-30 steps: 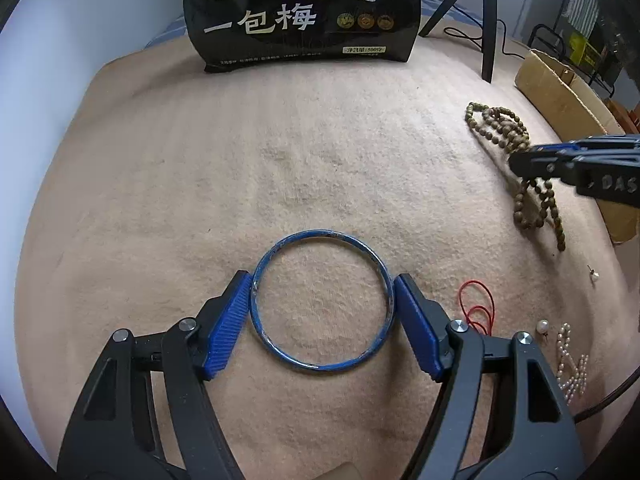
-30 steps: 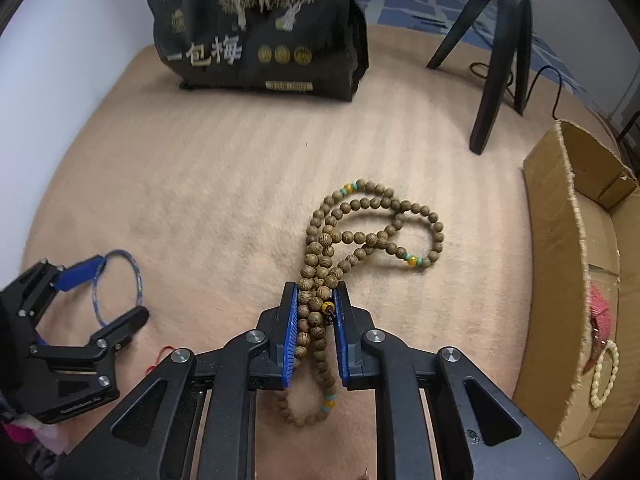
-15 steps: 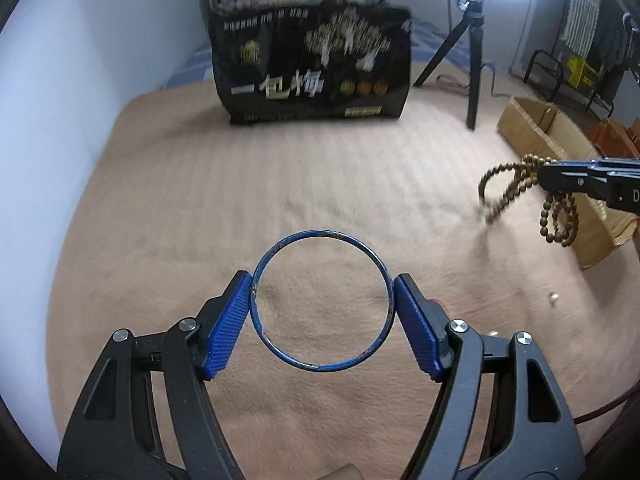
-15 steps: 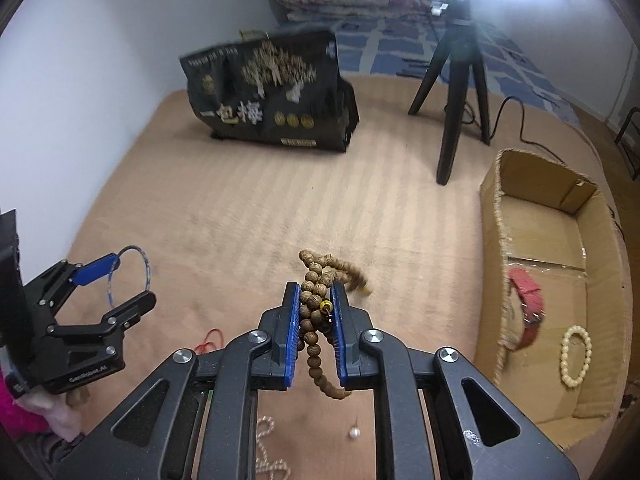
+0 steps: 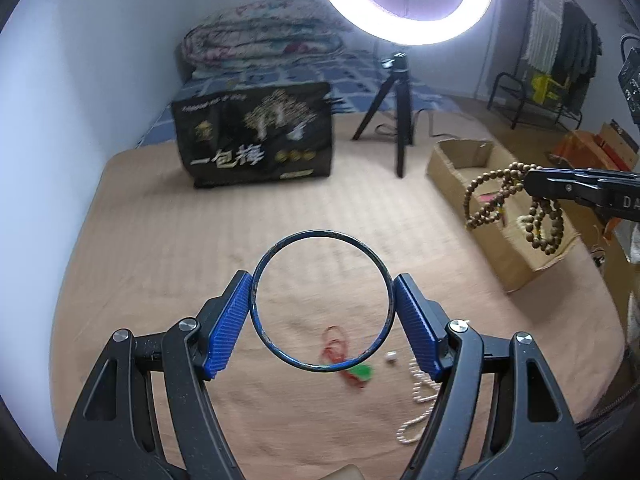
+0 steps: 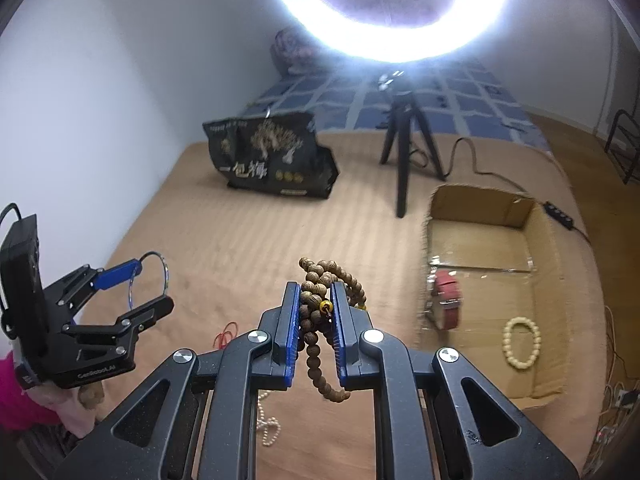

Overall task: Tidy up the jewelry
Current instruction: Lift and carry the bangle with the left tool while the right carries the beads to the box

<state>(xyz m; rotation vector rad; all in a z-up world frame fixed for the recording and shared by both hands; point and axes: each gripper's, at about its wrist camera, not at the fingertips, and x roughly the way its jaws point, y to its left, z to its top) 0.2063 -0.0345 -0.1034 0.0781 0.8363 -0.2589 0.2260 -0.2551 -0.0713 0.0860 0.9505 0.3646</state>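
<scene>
My left gripper [image 5: 322, 300] is shut on a thin blue bangle [image 5: 276, 250] and holds it high above the tan blanket [image 5: 160, 248]. In the right wrist view the left gripper [image 6: 148, 280] shows at the left with the bangle [image 6: 164, 276]. My right gripper [image 6: 316, 300] is shut on a wooden bead necklace [image 6: 316, 320], whose loops hang from the jaws; it also shows in the left wrist view [image 5: 504, 200]. A cardboard box [image 6: 552, 248] to the right holds a red strap [image 6: 448, 304] and a cream bead bracelet [image 6: 520, 342].
On the blanket lie a red string [image 5: 340, 348] with a green piece [image 5: 362, 372], a loose pearl [image 5: 390, 357] and a pearl strand [image 5: 420, 408]. A black snack bag [image 5: 256, 136] and a ring-light tripod [image 5: 396, 120] stand at the back.
Both grippers have risen well above the blanket with their loads. The bead necklace has left the blanket and now hangs in the air near the cardboard box.
</scene>
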